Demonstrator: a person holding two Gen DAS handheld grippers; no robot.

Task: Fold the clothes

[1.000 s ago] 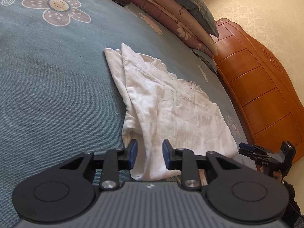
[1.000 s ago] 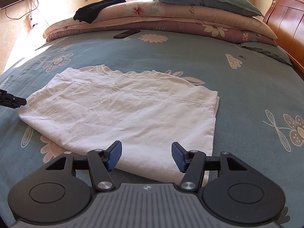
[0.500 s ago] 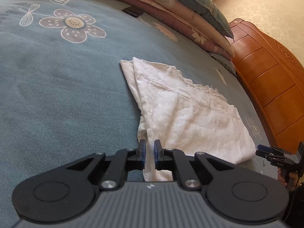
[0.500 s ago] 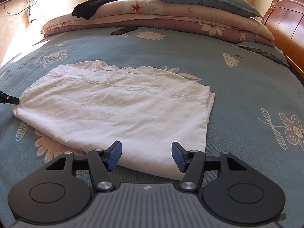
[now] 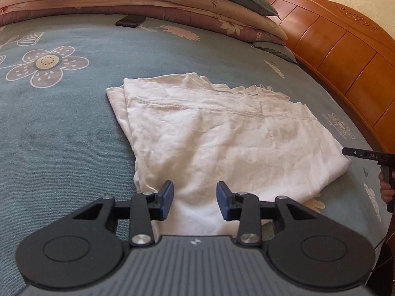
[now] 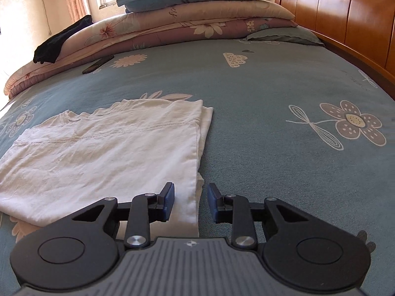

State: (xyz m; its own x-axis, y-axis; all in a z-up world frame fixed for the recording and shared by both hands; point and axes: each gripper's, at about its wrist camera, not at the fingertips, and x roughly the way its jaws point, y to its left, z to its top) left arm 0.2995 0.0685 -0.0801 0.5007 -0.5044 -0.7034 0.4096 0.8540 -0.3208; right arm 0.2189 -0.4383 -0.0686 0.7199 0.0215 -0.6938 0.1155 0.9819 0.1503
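A white garment (image 5: 222, 133), folded into a rough rectangle, lies flat on the blue flowered bedspread (image 5: 61, 135). My left gripper (image 5: 195, 201) is open, low over the garment's near edge, with cloth lying under the gap between its fingers. In the right wrist view the garment (image 6: 111, 153) fills the left half. There my right gripper (image 6: 190, 202) is open and straddles the garment's near right corner. In the left wrist view the right gripper (image 5: 363, 155) shows at the garment's far right corner, held by a hand (image 5: 385, 187).
Folded quilts and pillows (image 6: 185, 19) are stacked at the far side of the bed. A black garment (image 6: 61, 42) lies on them and a dark phone (image 6: 98, 64) in front. A wooden headboard (image 5: 345, 44) runs along the right.
My left gripper was nearly shut at the garment's near corner half a second ago and has opened and swung to face the garment. My right gripper shifted to the garment's right corner and narrowed a little.
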